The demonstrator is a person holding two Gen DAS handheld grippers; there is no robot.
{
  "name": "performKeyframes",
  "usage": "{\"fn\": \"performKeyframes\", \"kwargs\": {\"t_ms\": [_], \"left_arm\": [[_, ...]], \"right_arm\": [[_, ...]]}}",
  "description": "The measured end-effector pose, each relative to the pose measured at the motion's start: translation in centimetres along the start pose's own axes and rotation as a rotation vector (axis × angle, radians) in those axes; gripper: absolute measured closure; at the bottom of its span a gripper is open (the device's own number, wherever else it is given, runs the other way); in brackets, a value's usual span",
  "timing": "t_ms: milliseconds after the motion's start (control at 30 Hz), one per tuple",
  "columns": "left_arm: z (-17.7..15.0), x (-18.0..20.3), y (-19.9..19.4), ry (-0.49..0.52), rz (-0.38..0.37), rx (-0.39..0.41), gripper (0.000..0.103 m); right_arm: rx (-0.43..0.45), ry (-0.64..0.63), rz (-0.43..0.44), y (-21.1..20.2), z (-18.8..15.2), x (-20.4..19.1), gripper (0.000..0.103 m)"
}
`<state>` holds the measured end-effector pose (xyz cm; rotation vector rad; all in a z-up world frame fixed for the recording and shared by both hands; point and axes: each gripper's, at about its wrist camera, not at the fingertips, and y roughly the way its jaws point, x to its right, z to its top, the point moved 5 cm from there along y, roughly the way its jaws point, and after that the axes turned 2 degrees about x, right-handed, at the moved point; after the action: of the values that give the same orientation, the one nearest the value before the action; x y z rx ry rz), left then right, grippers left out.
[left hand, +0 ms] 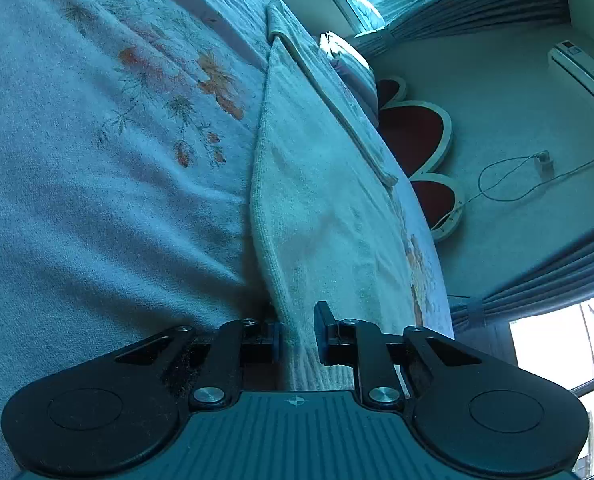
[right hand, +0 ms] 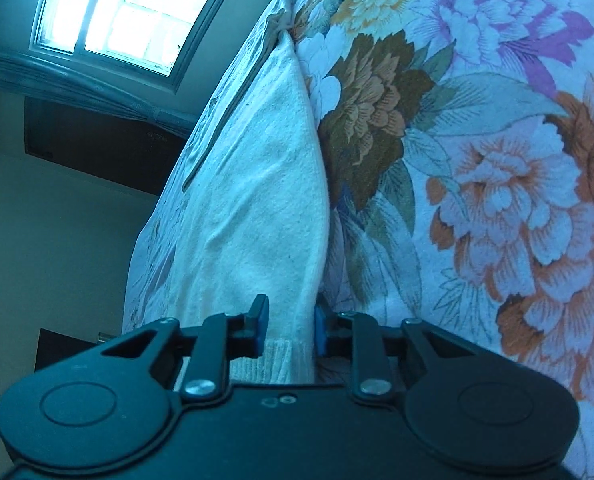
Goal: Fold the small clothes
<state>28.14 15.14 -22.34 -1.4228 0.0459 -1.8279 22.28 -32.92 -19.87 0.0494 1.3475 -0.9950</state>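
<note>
While each claw pinches a ribbed hem corner of the white garment (right hand: pixel 253 184) lying on the flowered bed (right hand: pixel 497 168) (left claw (left hand: pixel 297 340), right claw (right hand: pixel 289 332)), both hands should probably lift evenly, keeping the edge taut.

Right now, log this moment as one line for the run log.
step: grasp for fold | left gripper: shut on white garment | right gripper: shut on garment's ribbed hem | surface: floral bedspread
</note>
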Motion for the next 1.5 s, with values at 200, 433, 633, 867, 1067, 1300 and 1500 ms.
{"fn": "performKeyframes", "kwargs": {"t_ms": [200,433,633,867,1067,1300,1500], "left_arm": [[0.1,0.5,-0.7,0.051,0.03,0.051,0.1],[-0.5,-1.3,-2.6,0.005,0.012,0.101,0.101],[0.6,-0.1,-3.3,0.008,-0.025,0.127,0.1],[6.9,4.3,-4.1,0.07,-0.118,0.233,0.1],[14.4,8.2,-1.8,0.146,-0.132,0.284,0.1],[23.5,9.9,3.9,0.167,-0.108,0.31,0.1],[30.1,7.7,11.6,0.134,-0.064,0.294,0.1]], "right_arm": [[-0.012,-0.052,-0.034,1.0,0.3,-0.8,0.098],[0.051,-0.081,-0.091,-1.0,0.5,-0.5,0.099],[0.071,-0.091,-0.057,-1.4,1.0,-1.9,0.099],[0.174,-0.204,0.002,-3.3,3.8,-7.1,0.099],[0.232,-0.315,0.037,-1.4,11.1,-12.2,0.099],[0.259,-0.341,0.059,3.4,20.8,-14.4,0.099],[0.229,-0.326,0.054,9.9,28.4,-13.1,0.099]]}}
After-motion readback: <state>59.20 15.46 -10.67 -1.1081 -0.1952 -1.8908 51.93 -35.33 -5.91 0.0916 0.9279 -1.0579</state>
